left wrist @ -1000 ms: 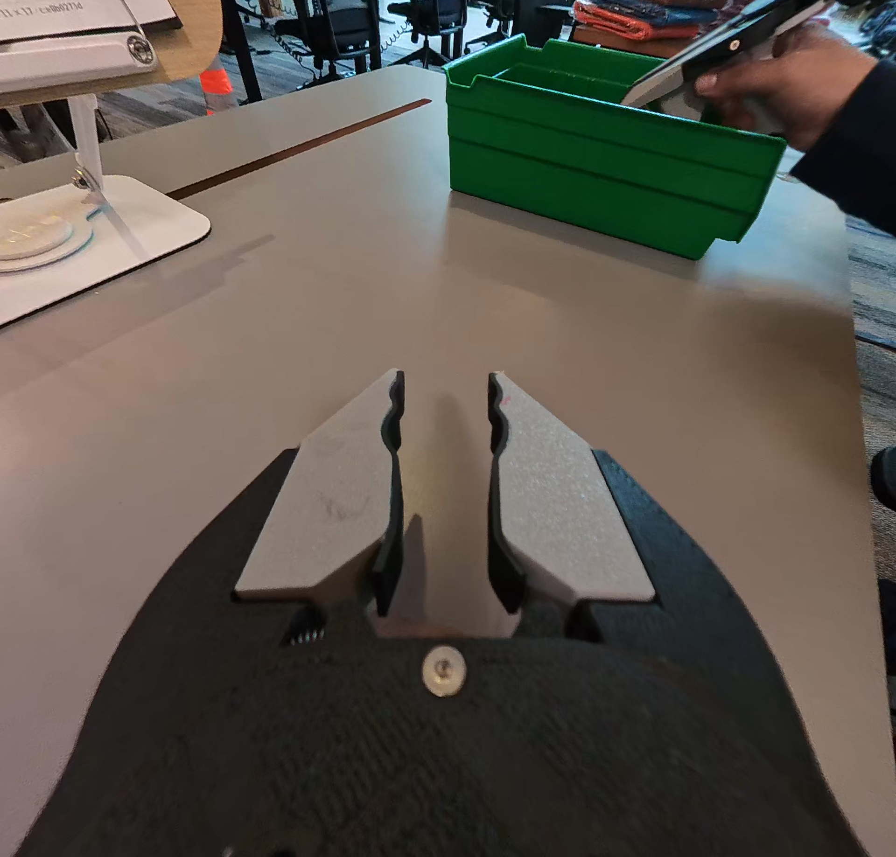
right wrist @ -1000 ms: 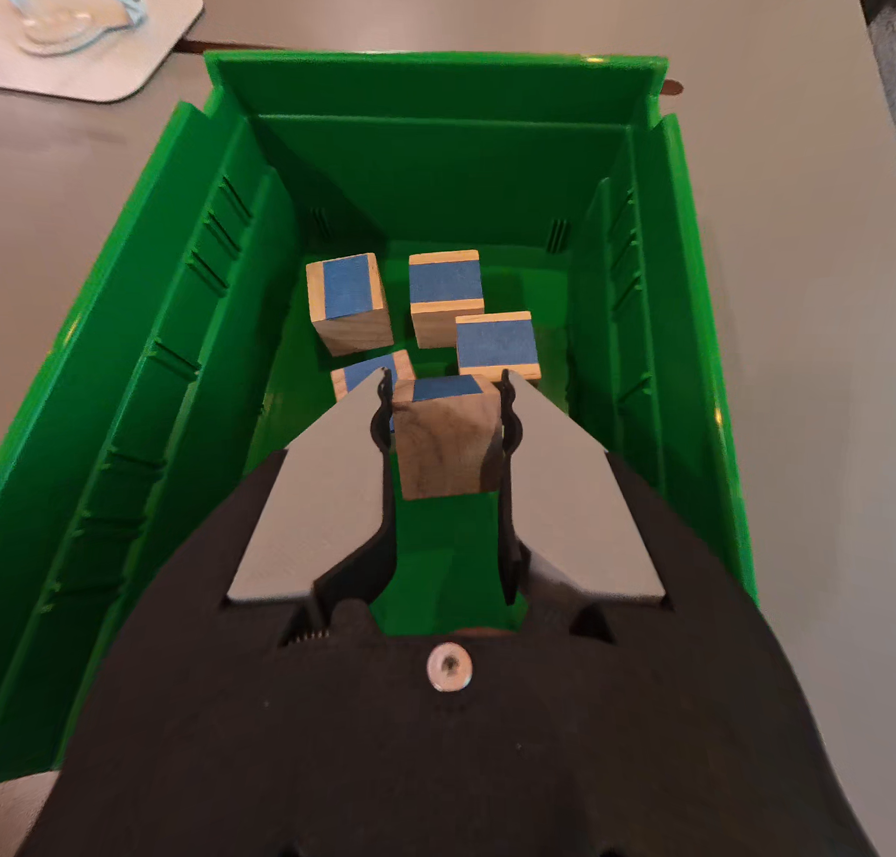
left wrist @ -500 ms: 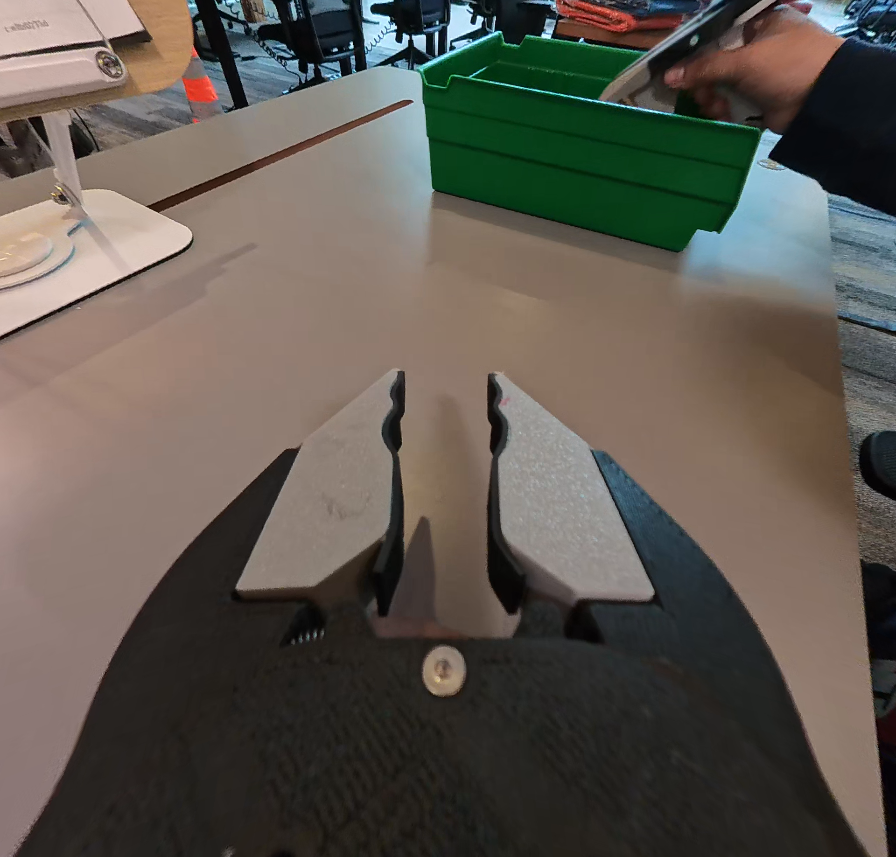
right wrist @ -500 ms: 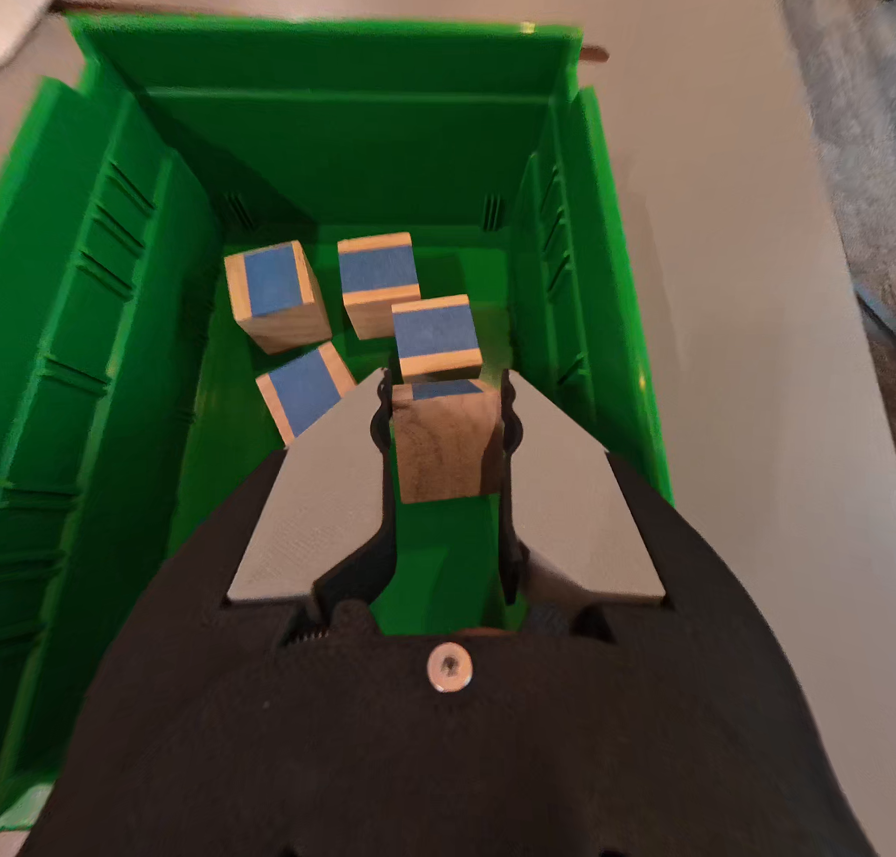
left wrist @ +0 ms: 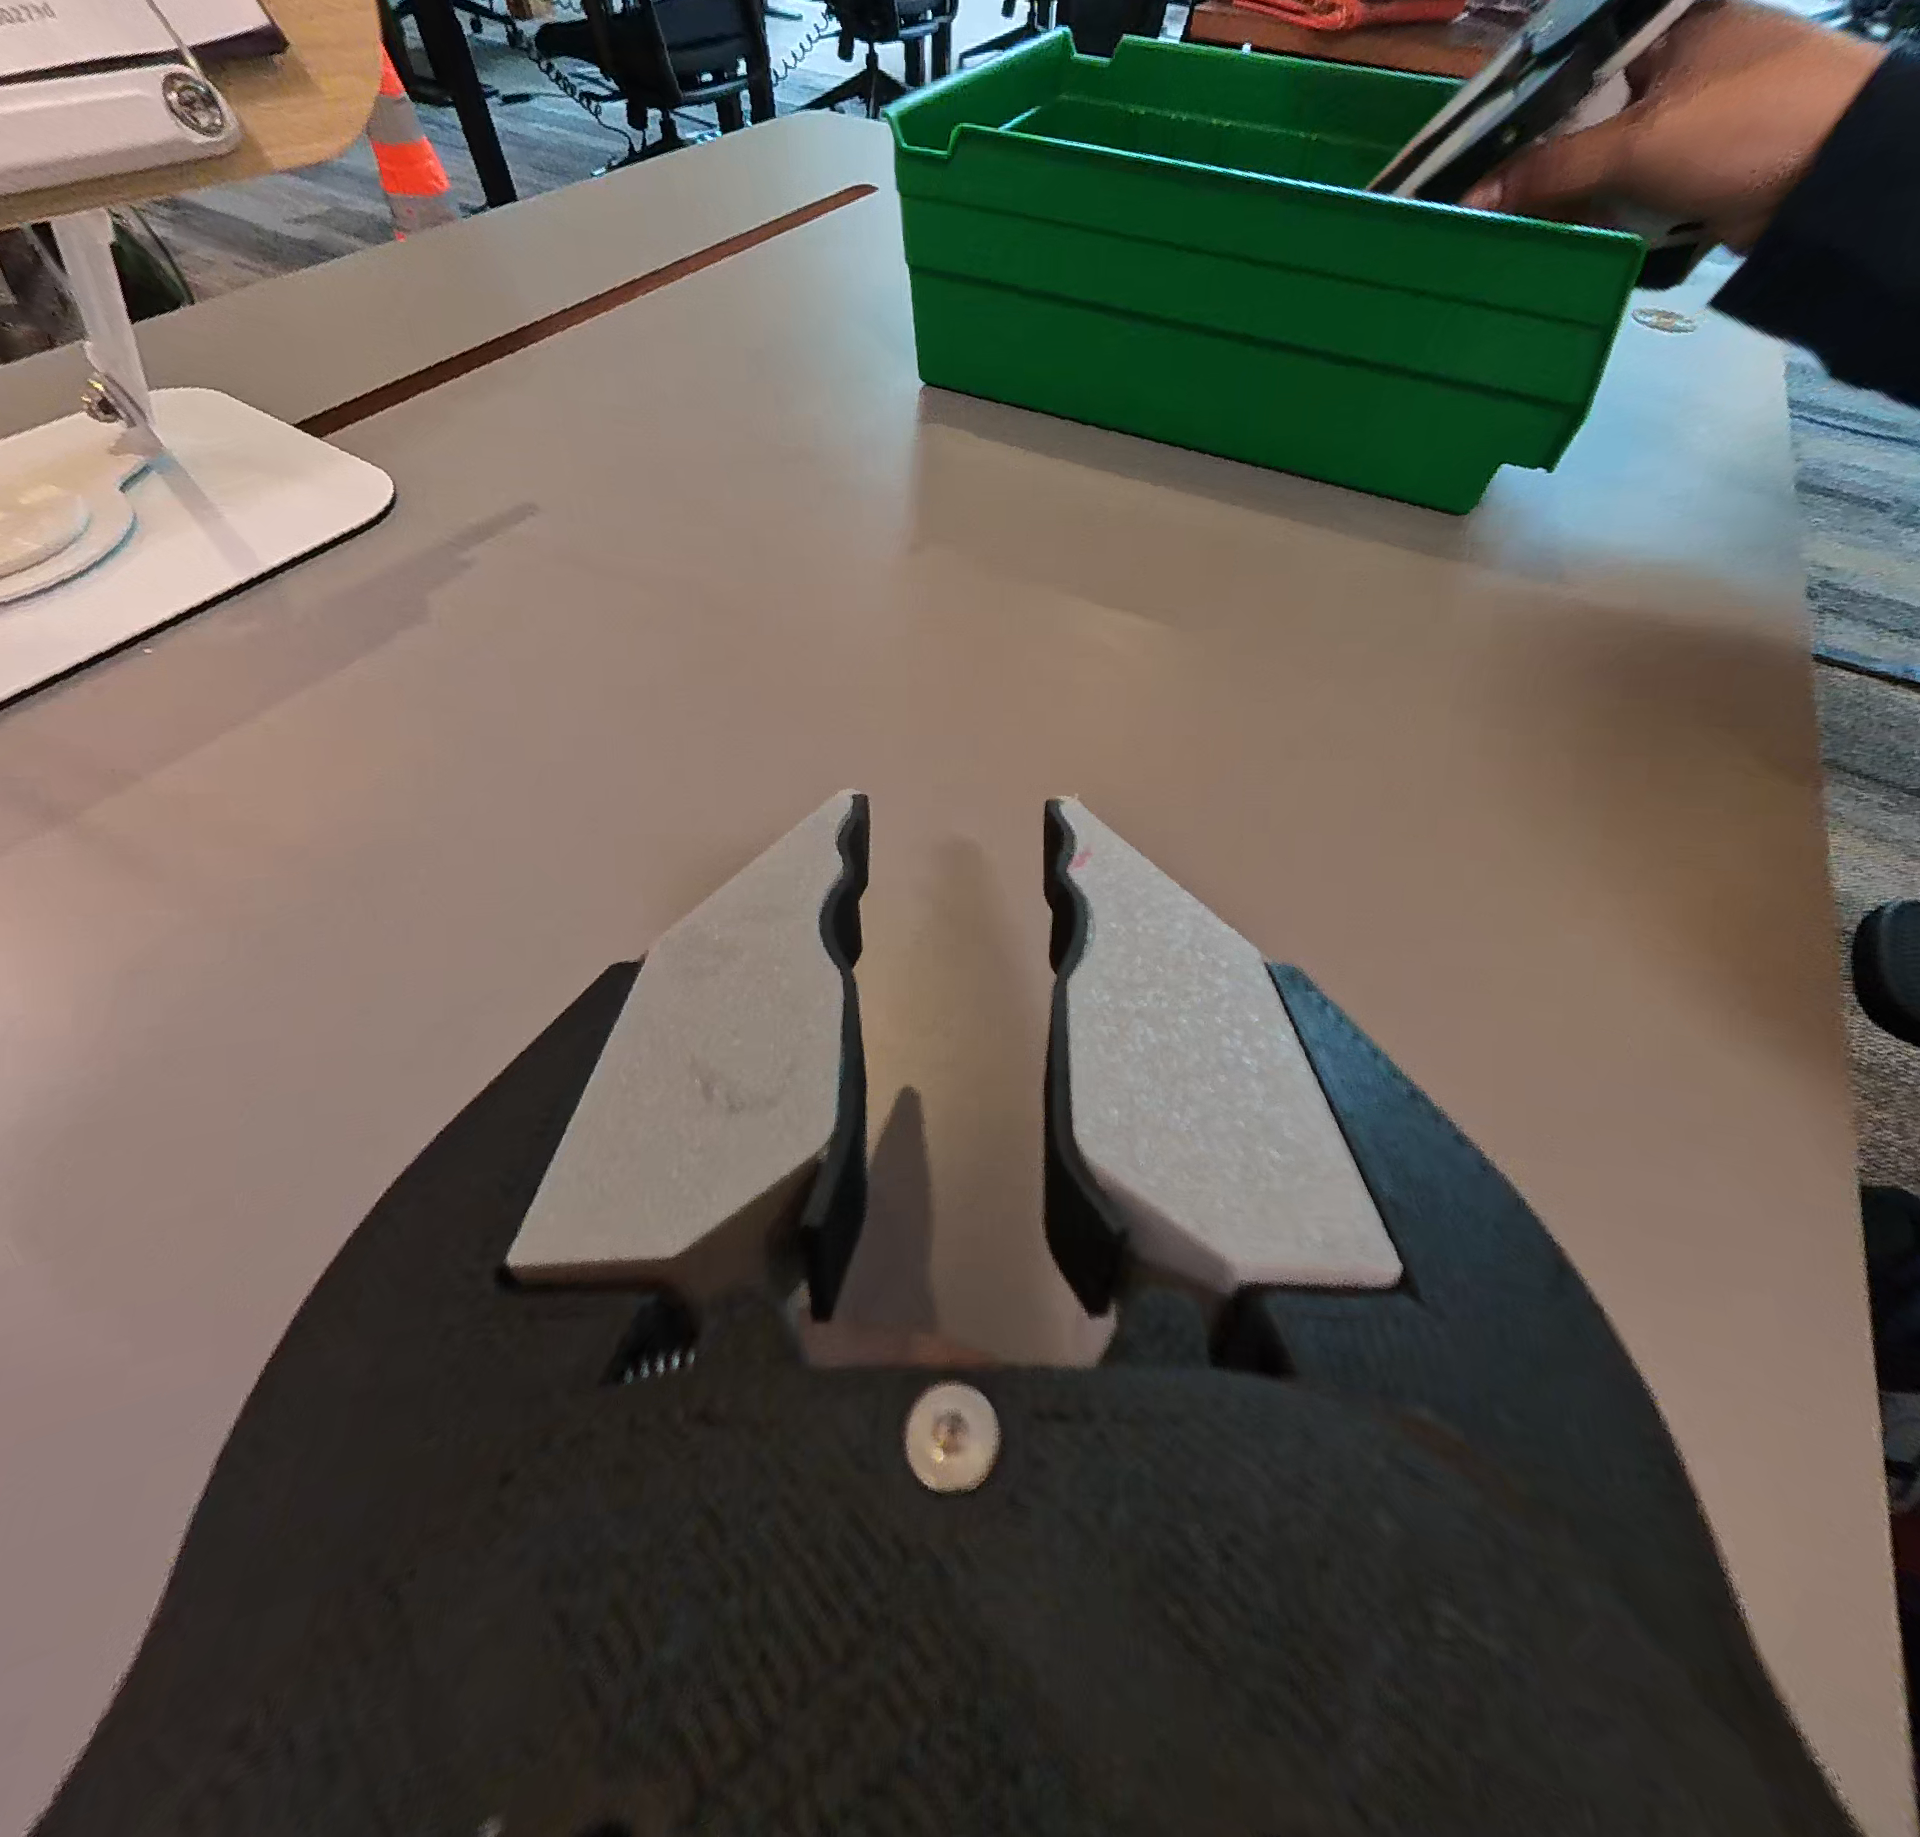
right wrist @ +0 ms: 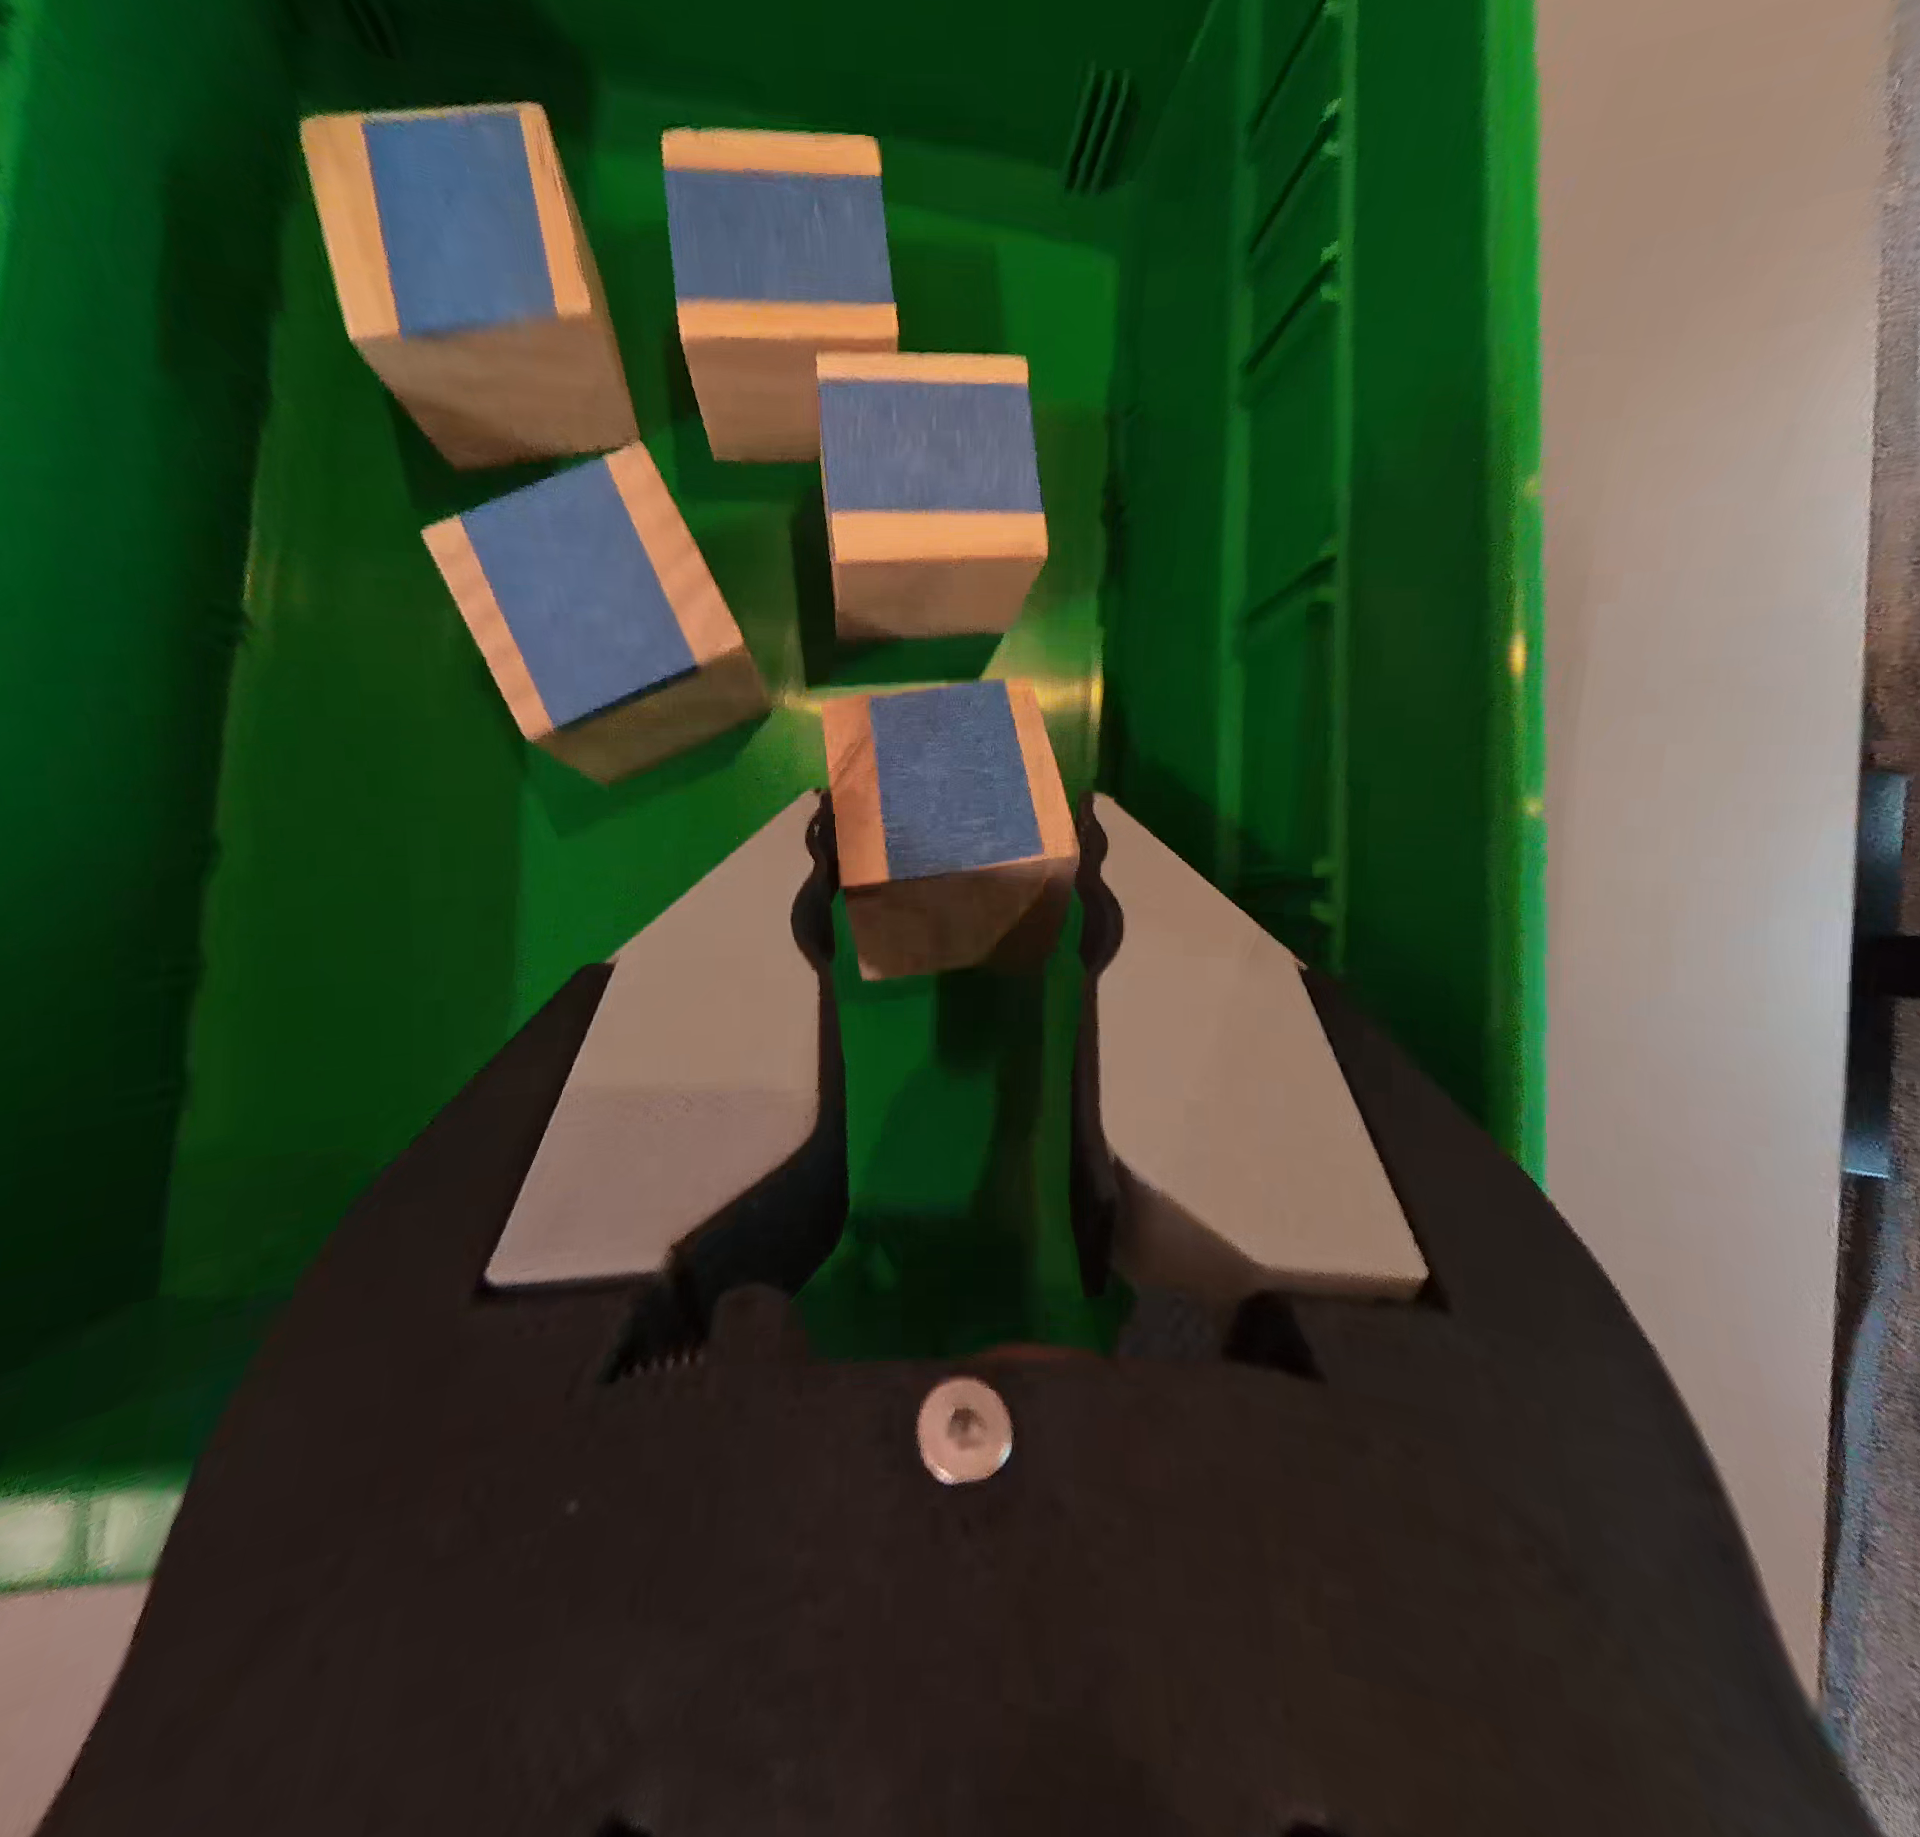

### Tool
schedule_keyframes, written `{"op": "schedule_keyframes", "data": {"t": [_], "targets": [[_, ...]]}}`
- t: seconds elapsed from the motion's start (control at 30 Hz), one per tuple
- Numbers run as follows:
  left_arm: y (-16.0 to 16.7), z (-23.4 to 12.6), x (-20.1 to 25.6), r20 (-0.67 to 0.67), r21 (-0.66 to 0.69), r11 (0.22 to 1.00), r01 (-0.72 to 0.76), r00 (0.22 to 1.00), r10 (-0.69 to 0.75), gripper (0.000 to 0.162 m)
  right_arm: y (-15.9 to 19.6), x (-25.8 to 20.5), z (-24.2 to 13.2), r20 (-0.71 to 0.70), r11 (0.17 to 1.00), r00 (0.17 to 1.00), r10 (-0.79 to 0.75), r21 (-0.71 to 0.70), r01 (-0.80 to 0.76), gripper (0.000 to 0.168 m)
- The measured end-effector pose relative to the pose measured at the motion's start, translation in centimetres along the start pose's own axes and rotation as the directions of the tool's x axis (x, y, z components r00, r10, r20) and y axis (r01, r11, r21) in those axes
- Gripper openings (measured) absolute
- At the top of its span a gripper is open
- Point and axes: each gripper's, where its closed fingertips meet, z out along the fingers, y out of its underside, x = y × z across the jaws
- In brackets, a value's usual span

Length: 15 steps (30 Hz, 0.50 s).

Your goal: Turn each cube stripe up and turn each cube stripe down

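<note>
In the right wrist view a green bin holds several wooden cubes, each with a blue stripe facing up. My right gripper is low inside the bin, near its right wall. It is shut on one more cube, stripe up, its sides against both fingertips. My left gripper is open and empty over the bare table, well short of the bin. The right gripper's body and the hand holding it show over the bin's far right end; its tips are hidden.
A white stand base with a device on it stands at the table's left. A dark seam crosses the table. The table's edge runs down the right. Office chairs and an orange cone stand beyond.
My right gripper has gone down deeper into the bin with the cube and tipped forward, so the cube's blue stripe now faces the camera. The left gripper has only drifted slightly.
</note>
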Motion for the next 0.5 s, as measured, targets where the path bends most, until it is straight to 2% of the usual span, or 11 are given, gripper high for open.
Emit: {"op": "schedule_keyframes", "data": {"t": [0.13,0.23,0.33,0.4,0.5], "targets": [[0.3,0.2,0.1,0.003,-0.013,1.0,-0.01,1.0,0.01,0.032,0.7,-0.3,-1.3,0.019,1.0,1.0,-0.007,-0.015,0.007,0.042],[0.4,0.3,0.0,0.003,-0.017,1.0,-0.001,1.0,0.002,0.032,-0.2,-0.3,-3.0,0.002,0.999,1.0,-0.026,0.033,0.025,0.039],[0.7,0.4,-0.1,0.005,-0.027,1.0,-0.002,1.0,0.002,0.032,-2.1,-1.2,-5.1,0.02,0.993,0.999,-0.025,0.118,0.023,0.042],[0.9,0.5,-0.1,0.007,-0.036,0.999,-0.008,1.0,0.008,0.032,-3.9,-2.6,-6.7,0.048,0.982,0.999,-0.026,0.187,0.016,0.05],[0.9,0.6,0.1,0.005,-0.04,0.999,-0.023,1.0,0.023,0.032,-8.0,-7.6,-10.5,0.159,0.924,0.985,-0.068,0.382,0.002,0.058]]}}
